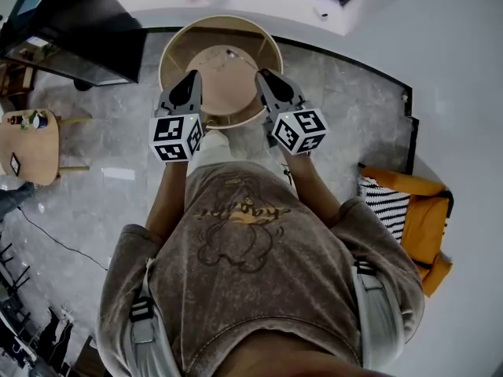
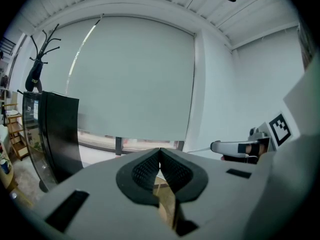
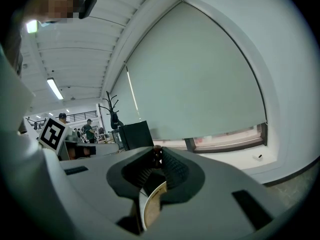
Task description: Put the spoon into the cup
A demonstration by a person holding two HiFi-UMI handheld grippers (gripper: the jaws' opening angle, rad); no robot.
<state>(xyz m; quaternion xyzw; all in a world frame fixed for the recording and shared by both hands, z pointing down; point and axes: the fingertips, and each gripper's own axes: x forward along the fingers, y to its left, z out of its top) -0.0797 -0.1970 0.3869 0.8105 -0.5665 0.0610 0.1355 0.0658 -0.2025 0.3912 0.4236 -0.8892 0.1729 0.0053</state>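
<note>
A round wooden worktop (image 1: 224, 81) with a raised rim sits upper centre. A tiny dark item (image 1: 230, 53) lies on it, too small to identify. The left hand-held gripper (image 1: 193, 75) is clenched and empty. The right hand-held gripper (image 1: 261, 74) is nearly clenched, and its grasp is unclear.

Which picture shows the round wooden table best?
The head view: it looks down on nearly the whole round wooden table. Both gripper views catch only a sliver of it past their jaws.

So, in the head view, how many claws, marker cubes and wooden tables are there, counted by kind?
Claws: 2, the left claw and the right claw
Marker cubes: 2, left cube and right cube
Wooden tables: 2, the round table and the small table
Total: 6
</note>
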